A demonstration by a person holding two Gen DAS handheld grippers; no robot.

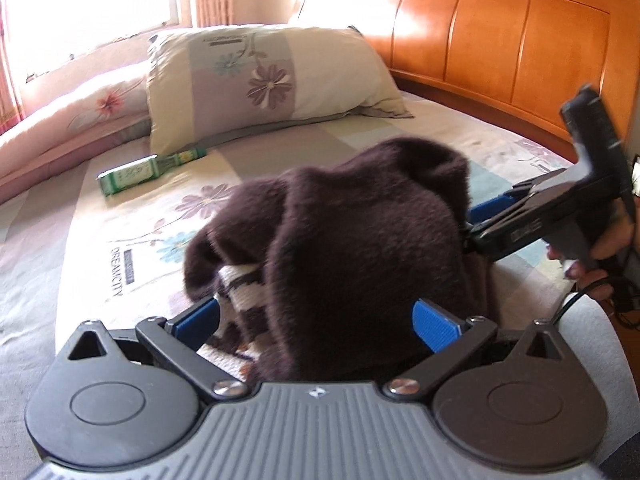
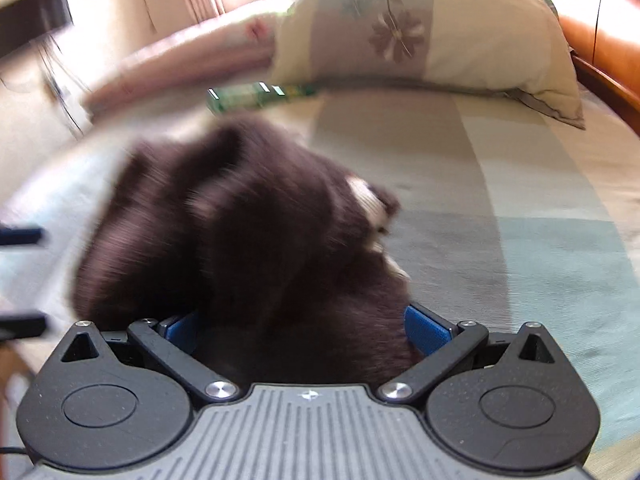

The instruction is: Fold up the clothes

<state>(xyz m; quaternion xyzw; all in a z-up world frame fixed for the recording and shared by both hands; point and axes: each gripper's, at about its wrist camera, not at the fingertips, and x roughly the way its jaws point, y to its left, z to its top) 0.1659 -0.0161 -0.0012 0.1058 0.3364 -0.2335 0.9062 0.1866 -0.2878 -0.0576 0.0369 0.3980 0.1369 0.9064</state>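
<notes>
Left wrist view: my left claw [image 1: 316, 320] has its blue pads wide apart with the one dark brown sweater [image 1: 360, 240] bunched between them; can't tell if it's gripped. My right claw [image 2: 302, 326] looks the same, blurred. Sweater is lifted over the bed [image 1: 400, 136]. One pillow [image 1: 272, 80], one green box [image 1: 148, 170], headboard [image 1: 500, 48] beyond; open sheet right.

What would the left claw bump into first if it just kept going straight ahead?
The dark brown fuzzy garment, already bunched between the left claw. Beyond it, probably the floral pillow, though depth is hard to judge.
</notes>
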